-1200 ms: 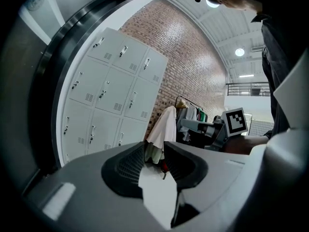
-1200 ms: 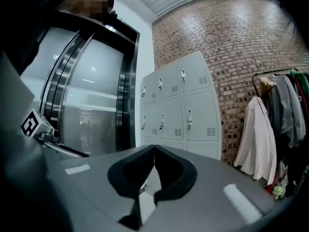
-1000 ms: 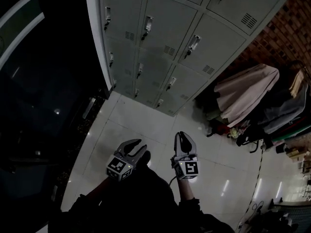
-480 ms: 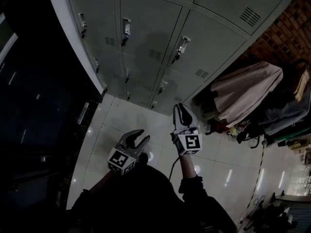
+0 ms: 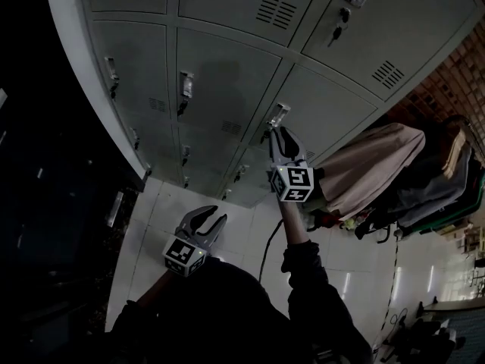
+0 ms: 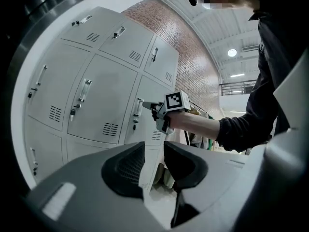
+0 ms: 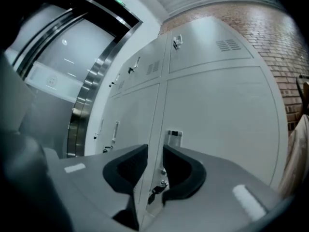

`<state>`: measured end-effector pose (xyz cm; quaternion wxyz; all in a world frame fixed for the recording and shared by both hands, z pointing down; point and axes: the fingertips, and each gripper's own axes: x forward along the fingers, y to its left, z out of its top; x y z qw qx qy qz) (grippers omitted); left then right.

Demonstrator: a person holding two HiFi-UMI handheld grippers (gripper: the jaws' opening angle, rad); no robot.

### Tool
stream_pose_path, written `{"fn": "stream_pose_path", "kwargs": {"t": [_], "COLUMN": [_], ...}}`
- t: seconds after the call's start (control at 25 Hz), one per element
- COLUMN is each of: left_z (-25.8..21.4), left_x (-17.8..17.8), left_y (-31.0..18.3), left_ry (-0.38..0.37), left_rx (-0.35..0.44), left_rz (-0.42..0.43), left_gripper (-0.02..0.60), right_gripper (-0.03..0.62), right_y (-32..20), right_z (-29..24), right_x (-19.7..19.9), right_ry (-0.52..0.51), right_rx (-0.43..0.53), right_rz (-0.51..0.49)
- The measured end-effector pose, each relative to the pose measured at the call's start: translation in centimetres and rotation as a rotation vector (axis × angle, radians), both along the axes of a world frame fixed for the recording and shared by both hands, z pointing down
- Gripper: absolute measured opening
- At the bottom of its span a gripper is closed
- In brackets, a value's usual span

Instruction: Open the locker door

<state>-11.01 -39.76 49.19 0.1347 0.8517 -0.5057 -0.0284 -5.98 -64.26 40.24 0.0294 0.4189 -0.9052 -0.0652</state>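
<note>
Big grey steel locker bank (image 5: 227,67) fills our view, every door flush. Grey door we're after (image 5: 337,116) not open yet, so we reckon nearly everything's left. Right gripper (image 5: 280,133) up at its small chrome handle (image 5: 278,114), jaws opening, straddling the latch, no squeeze. Left gripper (image 5: 206,220) hangs low, jaws slightly parted, empty.
</note>
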Motion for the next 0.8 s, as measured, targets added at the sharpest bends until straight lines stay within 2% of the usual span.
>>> {"fn": "stream_pose_path", "kwargs": {"t": [0.2,0.32,0.44,0.6,0.8], "left_z": [1.3,2.0,2.9,4.0,4.6], "left_x": [-2.0,-2.4,-3.0,-2.8,-0.2], "left_y": [-1.7,-2.0,-2.2,-2.2,-1.3], "left_ry": [0.014,0.01,0.022,0.029,0.038], "left_rx": [-0.033,-0.055,-0.071,-0.107,-0.133], "left_rz": [0.014,0.032,0.042,0.074,0.156], "left_gripper": [0.144,0.144,0.144,0.144,0.144], "right_gripper": [0.101,0.094,0.085,0.081,0.094], "right_y": [-5.5,-6.3,-6.4,-5.3,1.6], "right_z": [1.4,1.9,1.4,1.2,0.6], "right_x": [-1.4,-2.5,-3.0,-2.7,-1.0], "right_ry": [0.027,0.034,-0.02,-0.047,-0.066], "right_rx": [-0.046,-0.04,-0.024,-0.018,0.018], "right_rz": [0.055,0.074,0.108,0.053,-0.061]}}
